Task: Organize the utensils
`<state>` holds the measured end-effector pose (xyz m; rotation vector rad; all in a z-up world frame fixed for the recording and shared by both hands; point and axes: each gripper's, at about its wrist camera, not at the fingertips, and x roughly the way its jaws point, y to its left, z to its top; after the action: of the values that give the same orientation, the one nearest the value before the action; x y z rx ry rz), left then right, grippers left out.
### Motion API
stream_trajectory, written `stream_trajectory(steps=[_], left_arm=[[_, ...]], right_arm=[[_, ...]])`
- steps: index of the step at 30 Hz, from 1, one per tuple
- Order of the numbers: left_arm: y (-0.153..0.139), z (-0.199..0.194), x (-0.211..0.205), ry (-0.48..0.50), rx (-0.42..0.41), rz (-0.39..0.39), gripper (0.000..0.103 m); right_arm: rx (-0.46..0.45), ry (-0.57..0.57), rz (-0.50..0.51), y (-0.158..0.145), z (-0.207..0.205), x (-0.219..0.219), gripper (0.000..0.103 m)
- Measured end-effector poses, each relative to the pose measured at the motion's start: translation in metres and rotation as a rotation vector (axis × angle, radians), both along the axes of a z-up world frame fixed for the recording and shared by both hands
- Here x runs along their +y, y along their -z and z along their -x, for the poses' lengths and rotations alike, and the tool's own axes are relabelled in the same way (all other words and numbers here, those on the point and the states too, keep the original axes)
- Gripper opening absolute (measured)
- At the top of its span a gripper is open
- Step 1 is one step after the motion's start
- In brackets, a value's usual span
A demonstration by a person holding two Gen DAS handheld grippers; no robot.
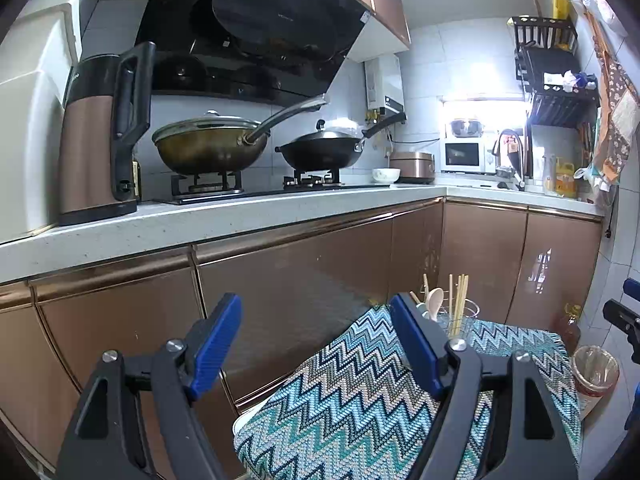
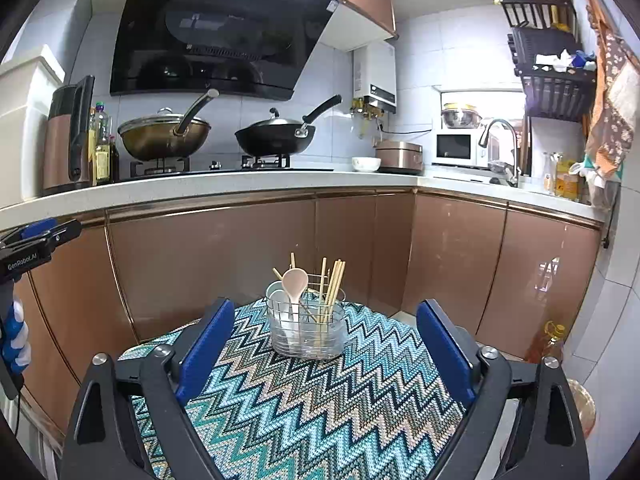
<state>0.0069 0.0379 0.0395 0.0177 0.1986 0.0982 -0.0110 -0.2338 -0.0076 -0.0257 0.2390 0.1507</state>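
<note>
Right tool wide open, empty, utensil holder half hidden behind left tool

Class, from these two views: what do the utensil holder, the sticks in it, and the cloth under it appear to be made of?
Utensil holder: clear glossy plastic, perhaps glass; contents show through.
Chopsticks: pale matte wood or bamboo, judging by colour.
Cloth: knitted or woven yarn; zigzag stitches visible.

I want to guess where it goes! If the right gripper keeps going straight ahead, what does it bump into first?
Probably the holder with spoons and chopsticks: it stands right ahead of the open right gripper, on the cloth. Nothing seems to be in between, though depth is hard to judge.
</note>
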Motion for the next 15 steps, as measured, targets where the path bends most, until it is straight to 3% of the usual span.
stream_trajectory(steps=[15], left_arm=[[-0.011,0.024,-0.005,0.038,-0.007,0.021,0.076]], right_arm=[[-0.02,0.047,0.001,-0.023,0.04,-0.007,0.101]])
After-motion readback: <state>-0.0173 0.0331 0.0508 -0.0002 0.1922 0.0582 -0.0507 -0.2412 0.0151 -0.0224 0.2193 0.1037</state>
